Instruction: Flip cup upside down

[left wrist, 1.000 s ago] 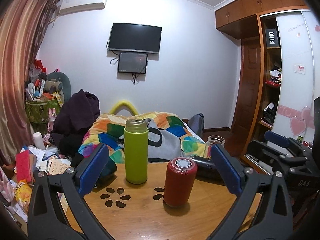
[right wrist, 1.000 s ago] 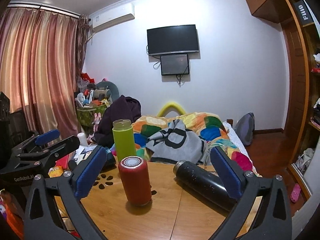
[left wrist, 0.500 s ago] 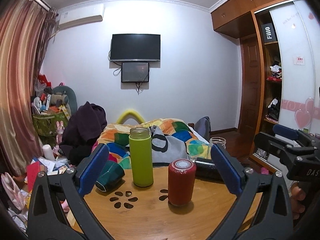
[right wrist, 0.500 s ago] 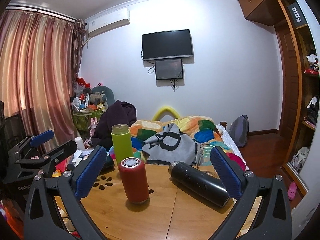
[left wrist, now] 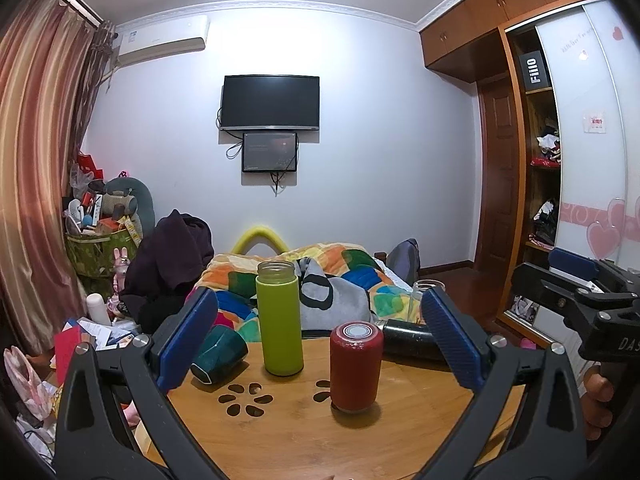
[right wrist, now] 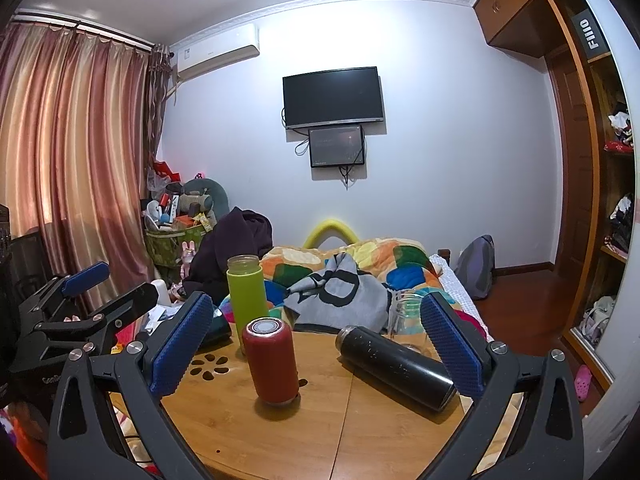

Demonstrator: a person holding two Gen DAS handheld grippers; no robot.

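Cup, dark teal and glossy, lies on its side at the counter's left edge, partly hidden behind the left gripper's blue pad; in the right view only a sliver of it shows. The counter is round, of pale bamboo-like wood, with petal-shaped cutouts. Behind it a bed carries a patchwork quilt and a grey garment. Both grippers, left and right, stand wide apart, empty, framing the counter. A black flask, speckled, lies on its side at the right. A green bottle stands upright without a lid, just right of the cup. A red bottle, matte, stands near the middle. A clear glass jar stands behind the flask, hard to make out.
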